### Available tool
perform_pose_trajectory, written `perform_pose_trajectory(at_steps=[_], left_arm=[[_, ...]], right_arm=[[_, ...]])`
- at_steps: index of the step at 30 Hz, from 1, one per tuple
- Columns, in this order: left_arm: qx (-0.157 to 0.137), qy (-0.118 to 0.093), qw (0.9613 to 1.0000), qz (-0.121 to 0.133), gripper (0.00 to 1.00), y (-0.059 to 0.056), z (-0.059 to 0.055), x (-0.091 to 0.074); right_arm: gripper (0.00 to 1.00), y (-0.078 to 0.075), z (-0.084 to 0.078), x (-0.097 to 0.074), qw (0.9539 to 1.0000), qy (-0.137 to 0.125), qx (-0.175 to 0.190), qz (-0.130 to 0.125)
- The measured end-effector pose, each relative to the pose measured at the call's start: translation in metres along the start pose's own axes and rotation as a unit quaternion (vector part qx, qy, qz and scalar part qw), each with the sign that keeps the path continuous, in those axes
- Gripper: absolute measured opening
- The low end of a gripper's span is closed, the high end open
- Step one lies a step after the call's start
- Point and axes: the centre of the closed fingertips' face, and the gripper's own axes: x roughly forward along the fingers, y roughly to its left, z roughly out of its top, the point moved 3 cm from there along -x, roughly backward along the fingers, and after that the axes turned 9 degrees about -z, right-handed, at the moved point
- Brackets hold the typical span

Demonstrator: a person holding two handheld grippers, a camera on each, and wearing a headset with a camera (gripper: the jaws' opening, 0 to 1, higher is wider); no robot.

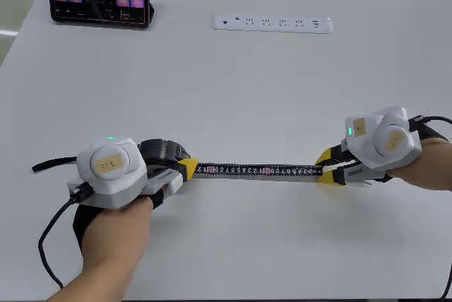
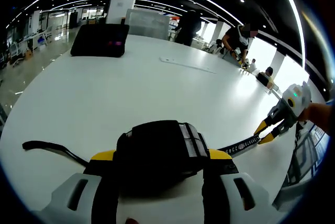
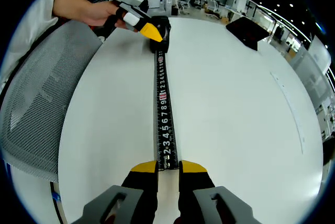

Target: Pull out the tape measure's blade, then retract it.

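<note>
with the left gripper (image 2: 162,157) clamping the tape measure case (image 1: 162,151) on the table (image 1: 247,83) and the right gripper (image 3: 168,167) pinching the tip of the extended blade (image 1: 254,171), the pull-out looks done; retraction calls for easing the tip back toward the case.

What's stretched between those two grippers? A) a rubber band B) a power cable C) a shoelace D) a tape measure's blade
D: a numbered blade runs from the black case in the left gripper to the right gripper, shut on its end.
</note>
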Motion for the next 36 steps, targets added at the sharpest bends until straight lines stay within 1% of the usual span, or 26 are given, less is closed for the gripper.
perform_pose_trajectory(at_steps=[9, 13, 24, 27, 36], left_arm=[[-0.002, -0.001, 1.0000, -0.004, 0.60, 0.001, 0.000, 0.001], [-0.003, -0.002, 1.0000, -0.005, 0.60, 0.001, 0.000, 0.001], [-0.005, -0.002, 1.0000, -0.007, 0.60, 0.001, 0.000, 0.000], [-0.005, -0.002, 1.0000, -0.009, 0.60, 0.001, 0.000, 0.000], [-0.007, -0.002, 0.9999, -0.011, 0.60, 0.001, 0.000, -0.001]], right_arm=[[0.11, -0.002, 0.010, 0.007, 0.9999, -0.012, -0.001, 0.005], [0.11, -0.002, 0.017, 0.009, 0.9997, -0.023, 0.001, 0.007], [0.11, 0.000, 0.037, 0.018, 0.9992, -0.037, -0.003, 0.015], [0.11, -0.001, 0.042, 0.021, 0.9989, -0.043, -0.002, 0.017], [0.11, -0.001, 0.052, 0.028, 0.9984, -0.051, -0.007, 0.024]])
